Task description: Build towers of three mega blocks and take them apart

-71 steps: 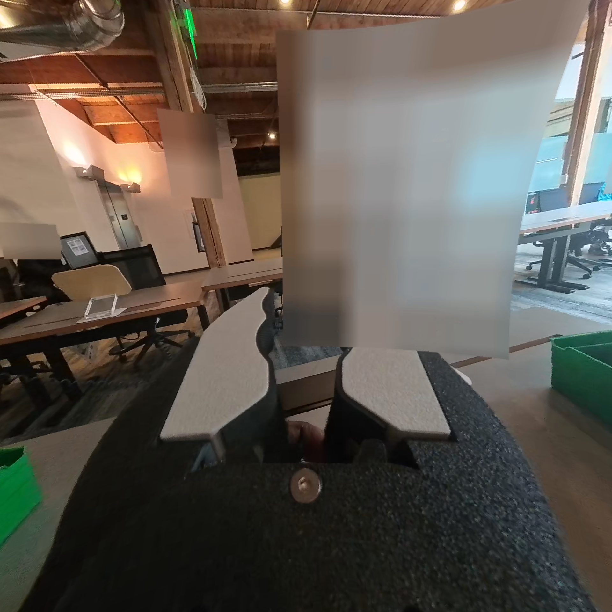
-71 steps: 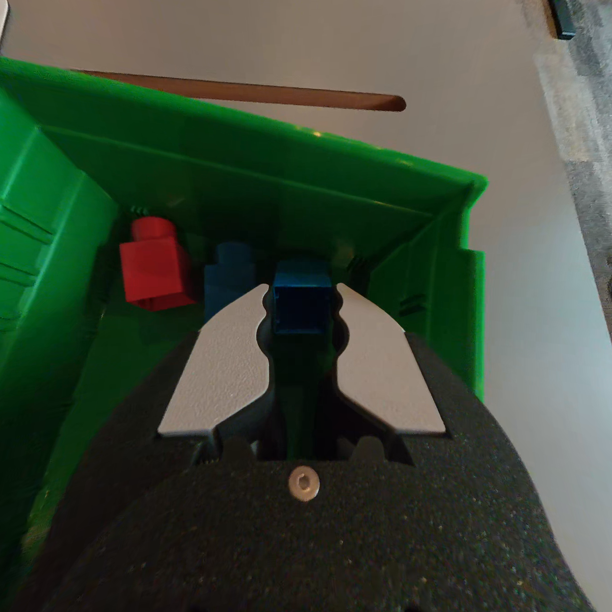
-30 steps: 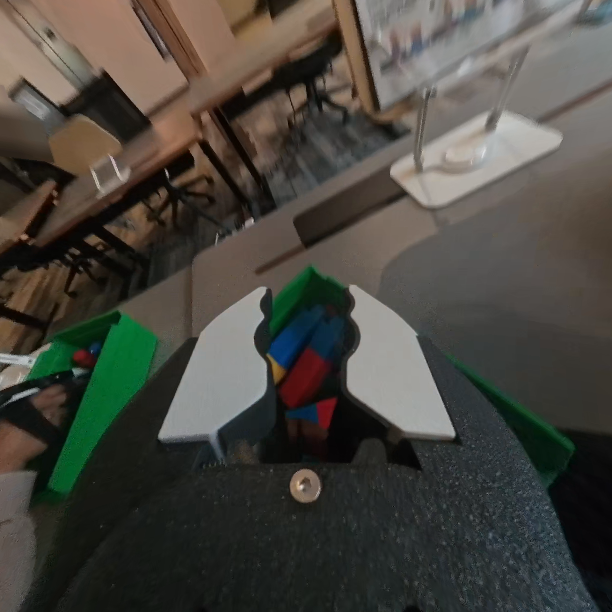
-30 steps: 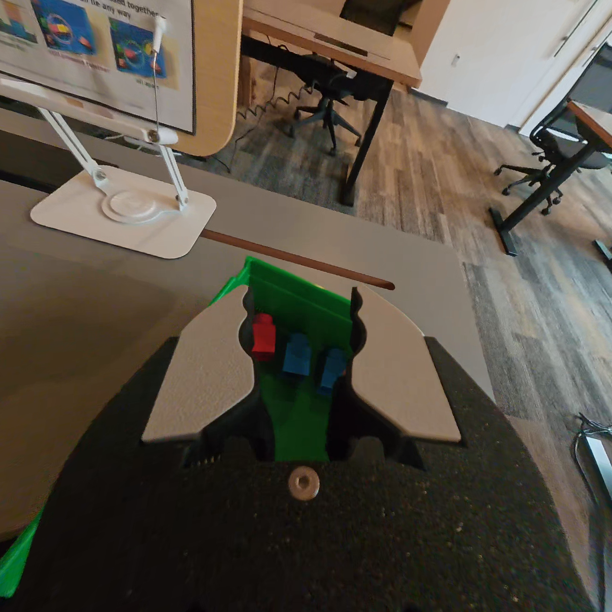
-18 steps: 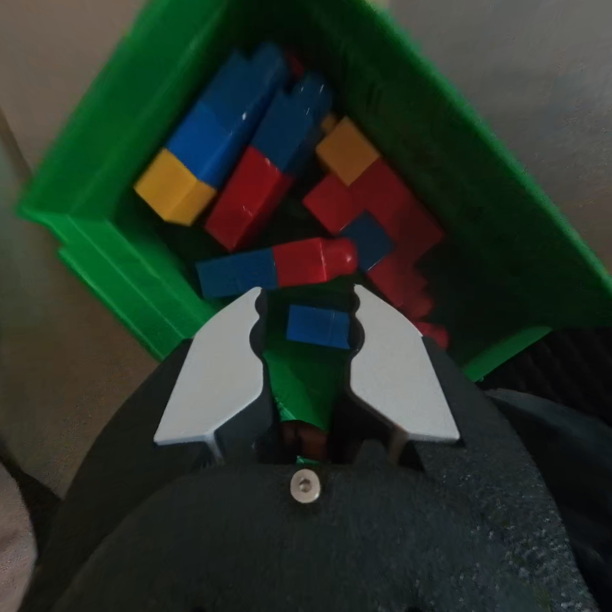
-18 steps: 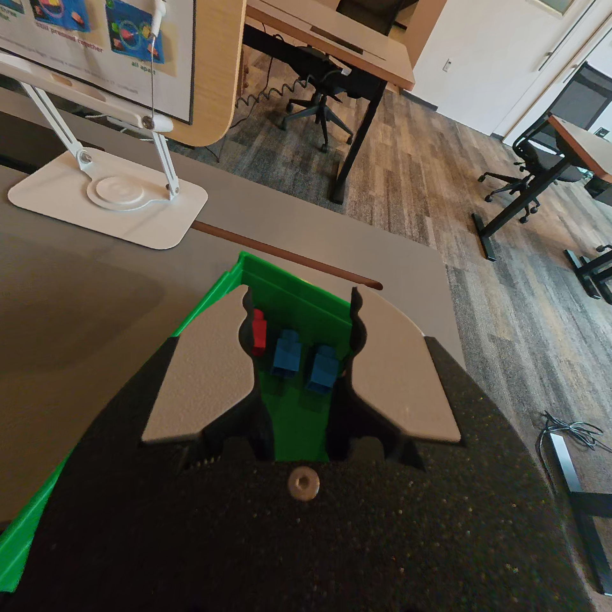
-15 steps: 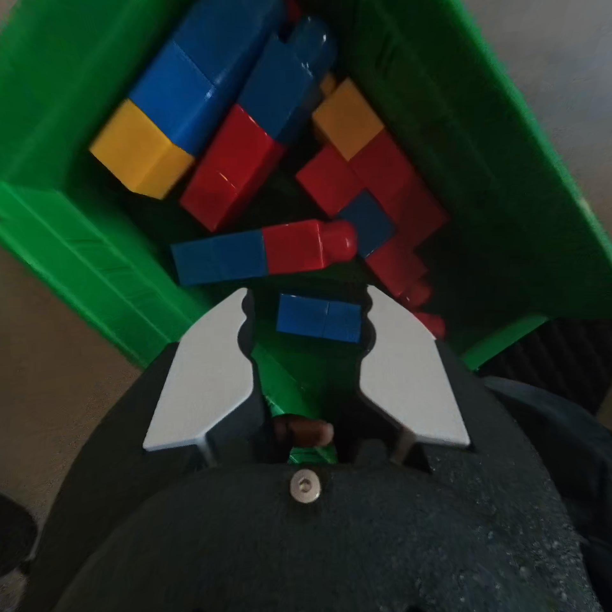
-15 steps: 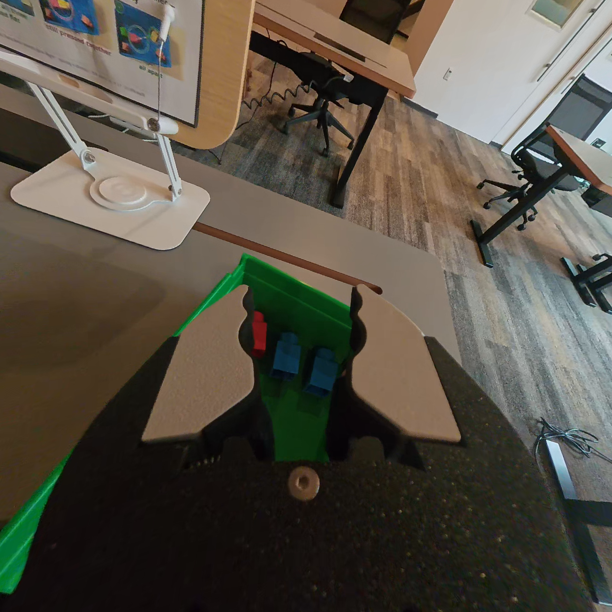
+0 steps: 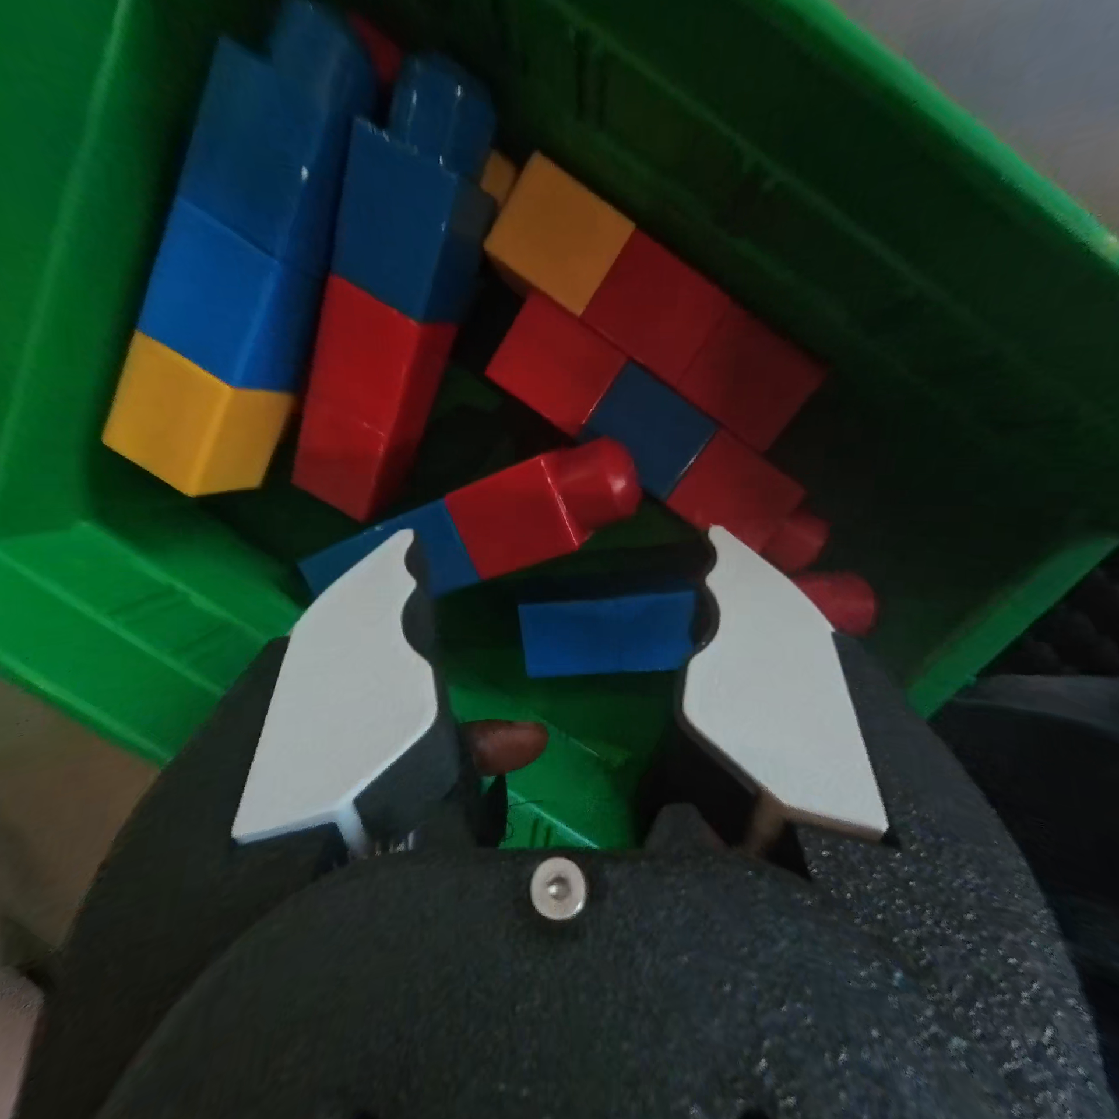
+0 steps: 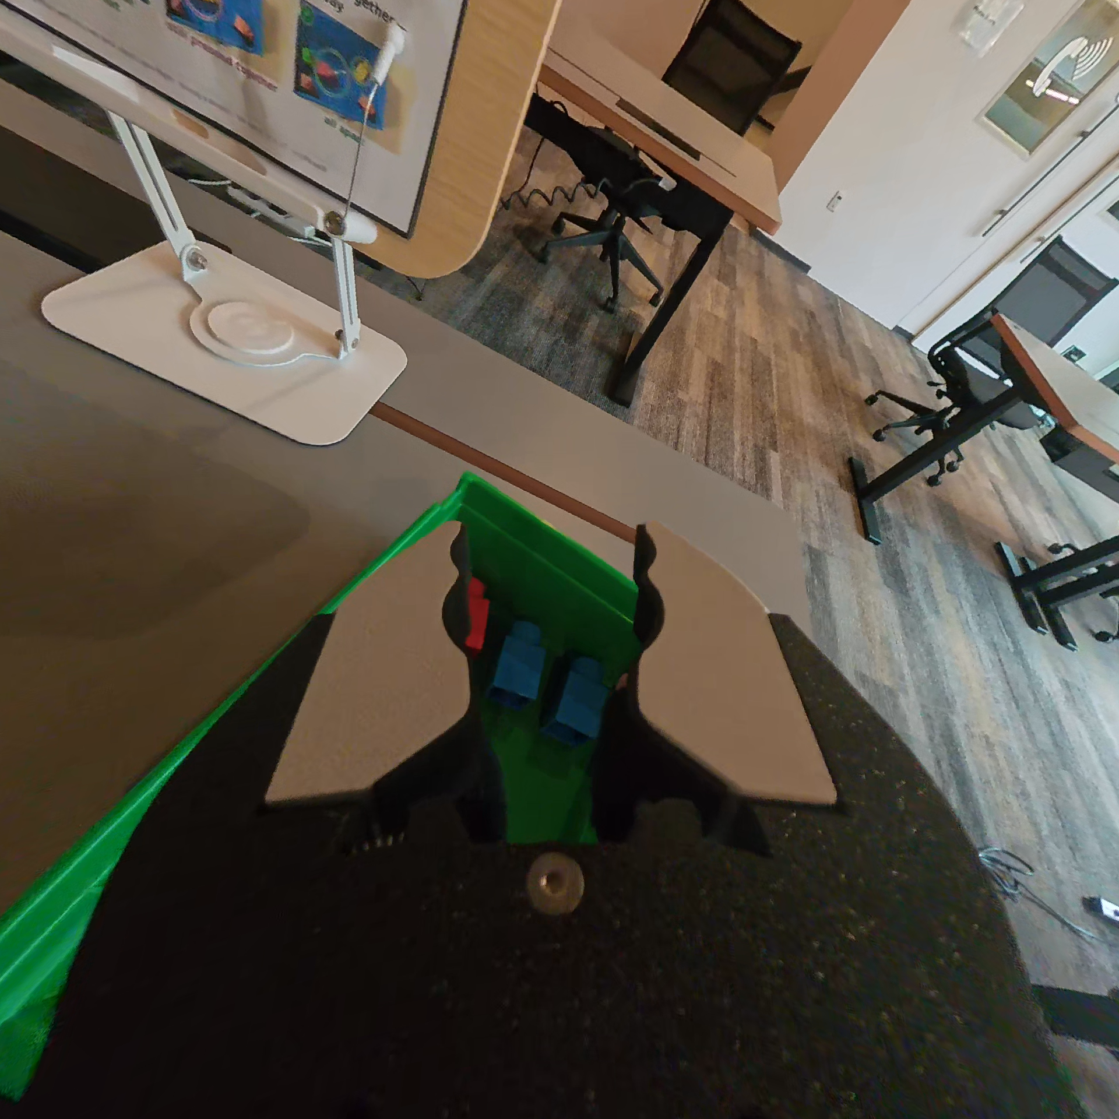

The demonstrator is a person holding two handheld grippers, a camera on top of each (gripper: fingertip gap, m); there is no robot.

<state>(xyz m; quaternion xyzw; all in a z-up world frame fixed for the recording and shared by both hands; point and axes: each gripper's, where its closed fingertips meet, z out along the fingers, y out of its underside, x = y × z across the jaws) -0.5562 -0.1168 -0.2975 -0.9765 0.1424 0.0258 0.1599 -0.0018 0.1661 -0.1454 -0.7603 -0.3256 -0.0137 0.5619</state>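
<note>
In the left wrist view a green bin (image 9: 787,151) holds several block towers lying flat in blue, red and yellow. My left gripper (image 9: 560,545) is open and points down into the bin. A blue block piece (image 9: 605,633) lies between its fingers, close to the right finger (image 9: 769,678). A blue-and-red tower (image 9: 521,527) lies just beyond the tips. In the right wrist view my right gripper (image 10: 548,536) is open above a second green bin (image 10: 545,563). Two single blue blocks (image 10: 518,663) (image 10: 575,705) and a red block (image 10: 477,611) stand in that bin between the fingers.
A white stand base (image 10: 224,339) with thin arms holds a picture board at the back left of the grey table (image 10: 151,514). The table's far edge (image 10: 696,484) drops to a wood floor with desks and office chairs (image 10: 611,242). Left tips to right tips: about 65 centimetres.
My left gripper has swung down from looking across the room into the bin, moved closer to the blocks and opened wider. My right gripper has barely shifted over its bin.
</note>
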